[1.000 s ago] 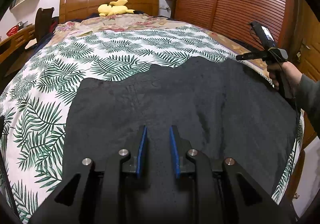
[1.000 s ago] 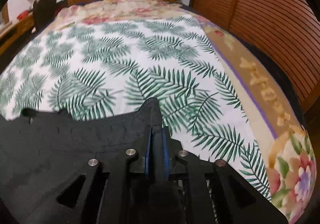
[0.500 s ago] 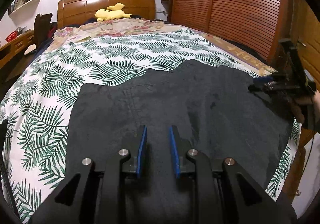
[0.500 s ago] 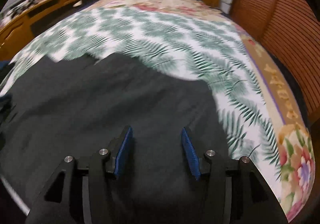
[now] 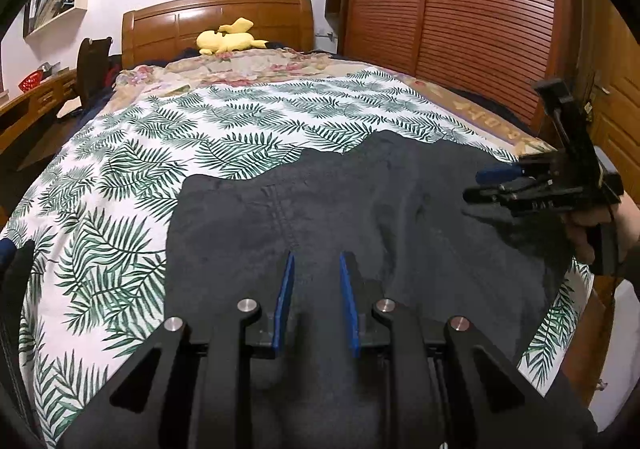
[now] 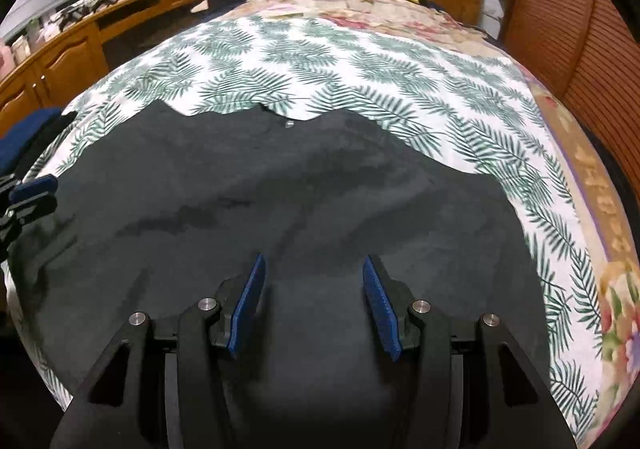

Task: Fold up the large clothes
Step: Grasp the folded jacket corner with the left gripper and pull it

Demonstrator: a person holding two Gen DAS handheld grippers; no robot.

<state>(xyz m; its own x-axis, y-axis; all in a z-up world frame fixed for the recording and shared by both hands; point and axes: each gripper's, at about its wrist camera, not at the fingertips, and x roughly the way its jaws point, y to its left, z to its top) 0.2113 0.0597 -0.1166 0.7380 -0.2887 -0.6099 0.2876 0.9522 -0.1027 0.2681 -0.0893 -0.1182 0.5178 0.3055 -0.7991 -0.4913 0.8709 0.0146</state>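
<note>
Two handheld grippers hover over a dark garment that lies spread across the near end of a bed, on a white bedspread with green fern leaves. Left gripper: its blue-padded fingers stand a narrow gap apart above the cloth, with nothing pinched between them. Right gripper: its fingers have just been opening and now stand about half apart, clear of the fabric, with only the flat cloth showing in the gap. In the left wrist view the right gripper also appears at the garment's right edge, carried by a hand. The garment's far edge runs in an uneven line across the fern print, and a small metal stud sits near that edge. A yellow plush toy rests against the wooden headboard at the far end of the bed. Slatted wooden wardrobe doors stand along the right side
</note>
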